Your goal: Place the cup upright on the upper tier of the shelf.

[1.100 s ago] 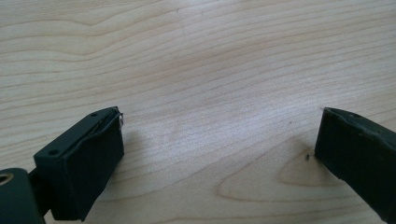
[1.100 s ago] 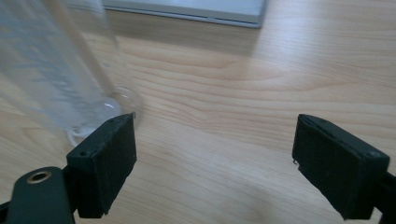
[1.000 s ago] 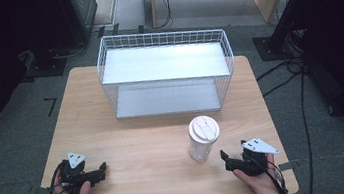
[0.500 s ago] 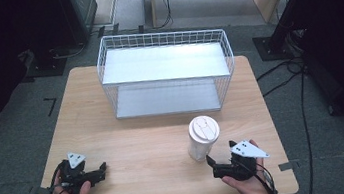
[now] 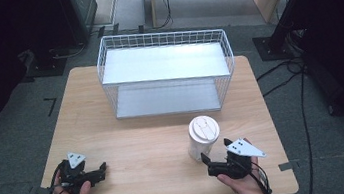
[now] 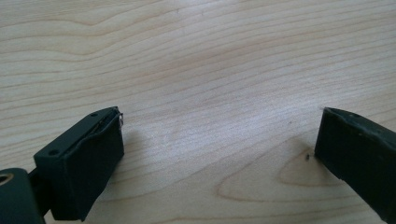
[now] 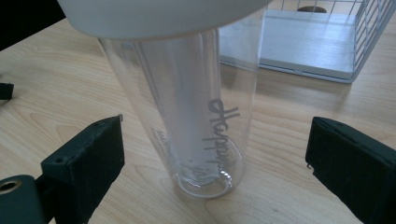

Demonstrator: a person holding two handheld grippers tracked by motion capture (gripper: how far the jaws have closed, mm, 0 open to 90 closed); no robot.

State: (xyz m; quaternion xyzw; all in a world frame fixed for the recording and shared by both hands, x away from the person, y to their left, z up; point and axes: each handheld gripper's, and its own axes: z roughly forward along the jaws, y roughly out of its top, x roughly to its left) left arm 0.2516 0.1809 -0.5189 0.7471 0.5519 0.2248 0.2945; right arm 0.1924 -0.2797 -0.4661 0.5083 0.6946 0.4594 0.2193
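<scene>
Right gripper (image 5: 208, 164) agape just beside upright clear cup (image 5: 202, 138), untouched; left gripper (image 5: 100, 170) agape, well apart from cup.

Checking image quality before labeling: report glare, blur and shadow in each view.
High view: glare whitens the wire basket shelves, surroundings dark. Left gripper view: sharp wood grain on the table, soft shadows beside the jaws. Right gripper view: the clear cup shows reflections, its white lid is cropped and blurred.
</scene>
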